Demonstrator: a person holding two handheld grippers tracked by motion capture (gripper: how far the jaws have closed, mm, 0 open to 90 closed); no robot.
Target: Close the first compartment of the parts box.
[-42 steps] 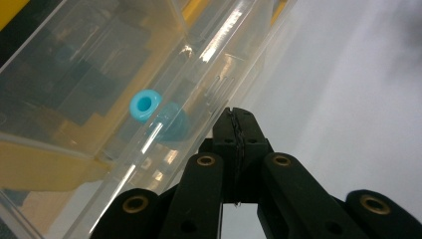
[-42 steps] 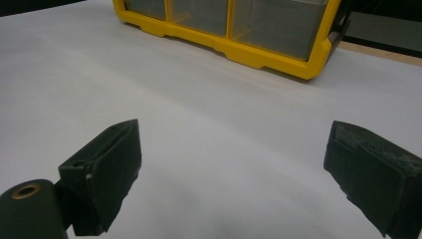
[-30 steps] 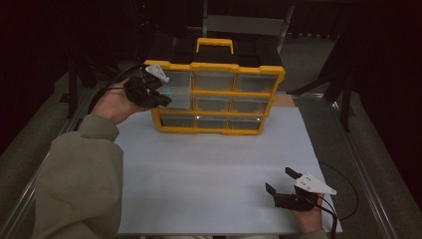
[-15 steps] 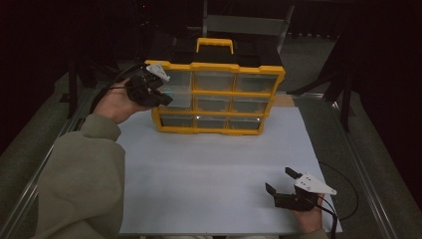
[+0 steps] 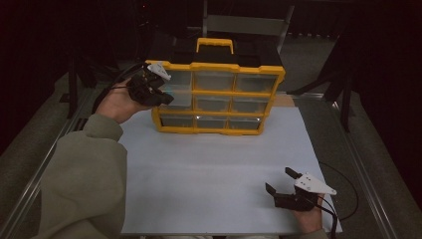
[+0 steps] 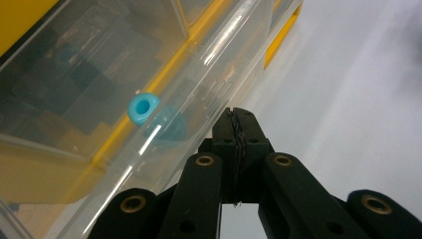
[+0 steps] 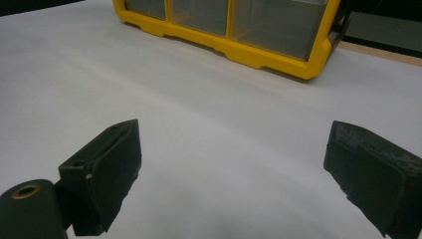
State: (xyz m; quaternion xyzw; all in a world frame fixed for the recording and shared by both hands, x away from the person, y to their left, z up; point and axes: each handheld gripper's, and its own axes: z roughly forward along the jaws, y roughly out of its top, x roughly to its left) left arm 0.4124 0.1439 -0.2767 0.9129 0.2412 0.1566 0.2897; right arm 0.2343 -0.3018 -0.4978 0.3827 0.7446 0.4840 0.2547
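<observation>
A yellow organizer (image 5: pixel 271 74) with a handle and clear drawers stands upright at the back of the white sheet (image 5: pixel 209 169). My left gripper (image 5: pixel 166 98) is at its left column, by the middle drawer. In the left gripper view the jaws of my left gripper (image 6: pixel 235 117) are pressed together, with the tips against the clear drawer front (image 6: pixel 209 74). I see nothing between them. A blue ring-shaped bead (image 6: pixel 143 108) lies inside that drawer. My right gripper (image 5: pixel 278 179) rests open on the sheet at the front right, nothing between its fingers (image 7: pixel 107 169).
The organizer's yellow base (image 7: pixel 259 55) lies well ahead of the right gripper across bare white sheet. Metal rails (image 5: pixel 368 189) run along both sides of the table. A cable (image 5: pixel 343 199) trails from the right gripper. Dark stands rise behind the organizer.
</observation>
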